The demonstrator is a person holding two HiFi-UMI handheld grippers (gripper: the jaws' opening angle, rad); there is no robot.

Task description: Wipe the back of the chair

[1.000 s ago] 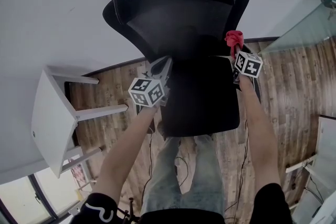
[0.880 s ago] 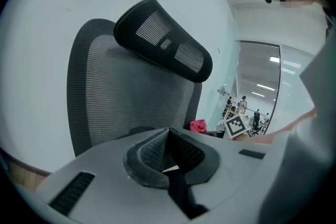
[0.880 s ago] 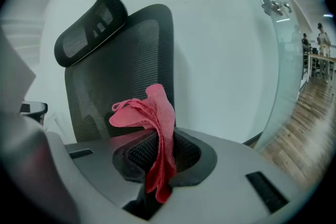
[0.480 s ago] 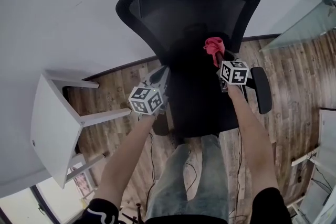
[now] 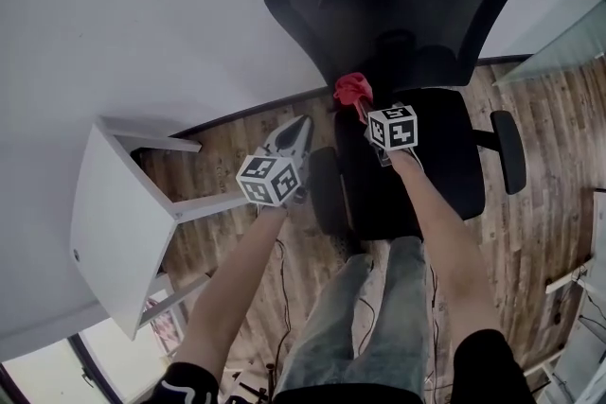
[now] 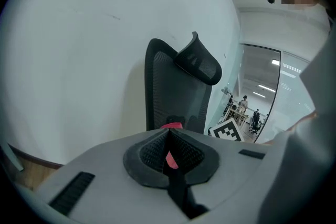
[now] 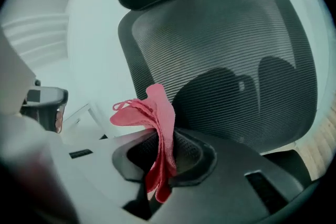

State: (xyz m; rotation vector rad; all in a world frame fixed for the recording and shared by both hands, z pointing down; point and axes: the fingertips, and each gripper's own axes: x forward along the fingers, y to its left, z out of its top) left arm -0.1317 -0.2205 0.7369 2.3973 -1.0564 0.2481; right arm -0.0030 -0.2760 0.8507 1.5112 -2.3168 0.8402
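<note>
Beside the lower left edge of the mesh backrest [image 5: 417, 24], one folded red cloth [image 5: 352, 90] is pinched in the closed jaws of the right gripper [image 5: 365, 112]. It is presumably presented there for wiping, though contact cannot be confirmed. The jaws of the left gripper [image 5: 292, 135] are closed on nothing, and it is held clear near one armrest [image 5: 325, 189]. One office chair [image 5: 450, 161], two armrests and two grippers are counted.
</note>
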